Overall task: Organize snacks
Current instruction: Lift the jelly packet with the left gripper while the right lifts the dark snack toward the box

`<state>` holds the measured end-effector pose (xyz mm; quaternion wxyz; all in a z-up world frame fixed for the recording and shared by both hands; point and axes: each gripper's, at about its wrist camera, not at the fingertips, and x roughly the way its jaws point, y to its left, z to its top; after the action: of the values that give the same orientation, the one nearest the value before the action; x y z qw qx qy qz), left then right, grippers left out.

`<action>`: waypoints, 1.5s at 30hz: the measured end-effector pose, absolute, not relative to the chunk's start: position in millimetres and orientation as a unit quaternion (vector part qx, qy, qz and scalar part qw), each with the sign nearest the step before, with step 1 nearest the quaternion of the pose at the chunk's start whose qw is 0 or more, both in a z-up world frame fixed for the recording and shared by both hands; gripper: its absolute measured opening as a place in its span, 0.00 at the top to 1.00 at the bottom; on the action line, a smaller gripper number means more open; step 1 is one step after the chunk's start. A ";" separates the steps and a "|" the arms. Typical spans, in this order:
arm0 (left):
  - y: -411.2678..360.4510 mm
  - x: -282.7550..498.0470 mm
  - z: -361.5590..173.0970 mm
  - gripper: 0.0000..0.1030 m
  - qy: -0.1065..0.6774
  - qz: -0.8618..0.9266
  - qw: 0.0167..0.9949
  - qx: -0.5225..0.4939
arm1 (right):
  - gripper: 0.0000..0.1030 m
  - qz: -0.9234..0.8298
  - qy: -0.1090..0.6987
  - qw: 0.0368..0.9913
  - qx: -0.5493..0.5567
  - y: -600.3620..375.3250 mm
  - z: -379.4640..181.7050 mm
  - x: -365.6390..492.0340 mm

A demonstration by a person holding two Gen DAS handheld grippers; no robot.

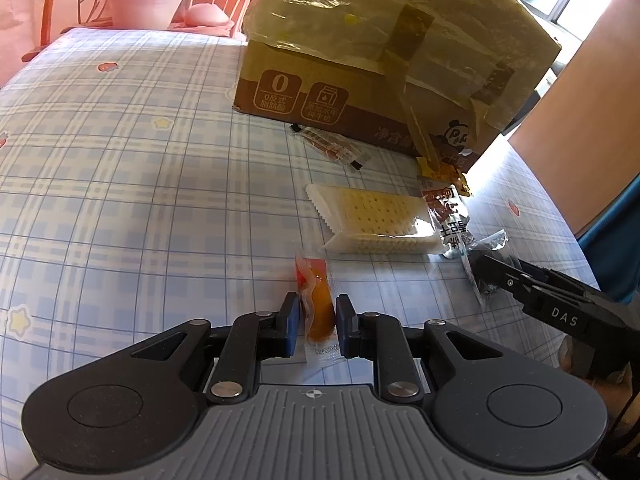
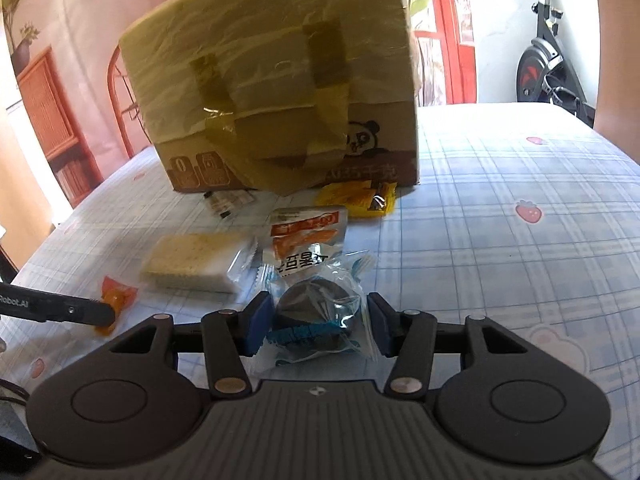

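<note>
A small orange jelly packet stands between the blue pads of my left gripper, which is shut on it just above the checked tablecloth. In the right wrist view the same packet shows at the tip of the left gripper's fingers. My right gripper is open around a dark round cookie in a clear, blue-printed wrapper. The cookie lies on the cloth and a slim gap shows at the right pad. A cracker pack and a red-and-white snack packet lie just beyond.
A taped cardboard box stands at the back of the table. A yellow packet and a small striped packet lie at its foot. A potted plant sits at the far left corner, and an exercise bike stands off the table.
</note>
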<state>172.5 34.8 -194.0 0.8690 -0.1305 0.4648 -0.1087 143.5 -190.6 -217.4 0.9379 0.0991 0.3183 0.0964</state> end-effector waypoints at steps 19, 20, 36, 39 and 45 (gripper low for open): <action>35.9 163.7 -190.2 0.83 0.438 -0.109 0.882 -0.137 | 0.48 0.100 0.307 0.938 0.125 -195.4 -217.9 136.7; 36.9 163.0 -188.3 0.83 0.433 -0.109 0.884 -0.138 | 0.48 0.097 0.306 0.938 0.130 -196.5 -217.1 135.3; 57.2 163.9 -134.7 0.83 0.347 -0.117 0.918 -0.154 | 0.48 0.100 0.251 0.947 0.174 -203.8 -171.9 134.4; 62.4 172.0 -111.9 0.83 0.323 -0.124 0.925 -0.159 | 0.48 0.105 0.226 0.952 0.176 -204.4 -154.0 140.1; 61.2 199.4 -64.2 0.83 0.273 -0.144 0.938 -0.155 | 0.48 0.108 0.179 0.961 0.179 -207.9 -112.8 162.2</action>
<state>199.4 61.2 -64.2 0.9384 -0.1554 0.2729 -0.1444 162.2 -207.9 -112.8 0.9615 0.1789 0.1788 0.1076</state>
